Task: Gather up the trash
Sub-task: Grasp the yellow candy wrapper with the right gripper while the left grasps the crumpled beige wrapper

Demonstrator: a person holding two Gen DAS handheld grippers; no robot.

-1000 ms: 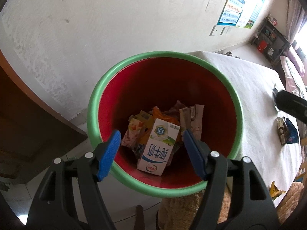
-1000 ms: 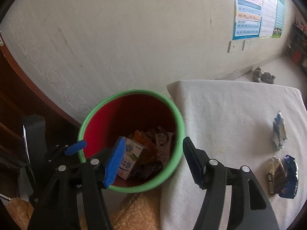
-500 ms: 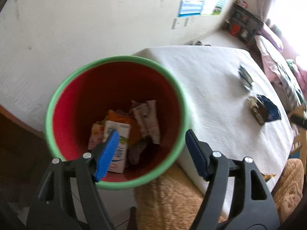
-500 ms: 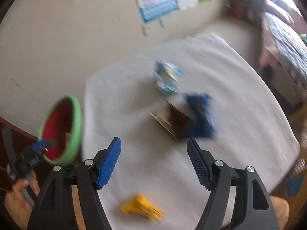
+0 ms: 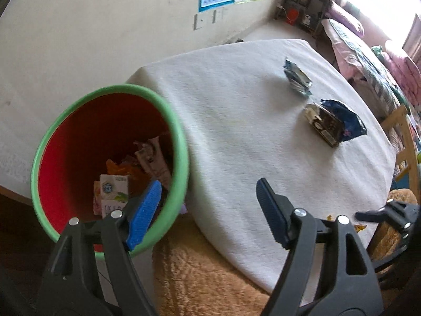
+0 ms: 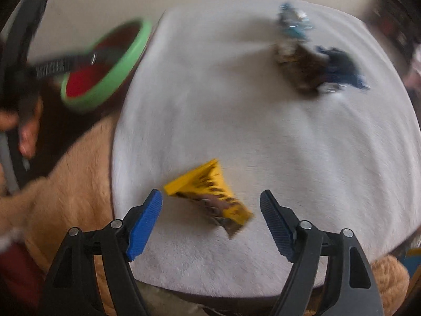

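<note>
A red bin with a green rim (image 5: 173, 142) stands beside the white-clothed table (image 5: 236, 131), with a milk carton (image 5: 114, 192) and several wrappers inside. My left gripper (image 5: 208, 187) hovers between the bin's rim and the table edge; its jaws are opening with nothing between them. Farther out on the cloth lie a blue-silver wrapper (image 5: 297, 79), a brown wrapper (image 5: 323, 126) and a dark blue bag (image 5: 347, 121). My right gripper (image 6: 210, 193) is low over a yellow wrapper (image 6: 208, 187). Its jaws are closing, the wrapper lies between them, and the pads (image 6: 144, 223) stand clear of it.
Tan fleecy fabric (image 5: 197, 276) fills the space below the table's near edge. A wooden chair (image 5: 405, 144) stands at the right, and a bed with pink bedding (image 5: 368, 52) behind it. A hand (image 6: 26, 131) holds the left gripper near the bin (image 6: 105, 65).
The left gripper swung from above the bin toward the table edge. The right gripper travelled from the bin across the cloth and dropped over the yellow wrapper.
</note>
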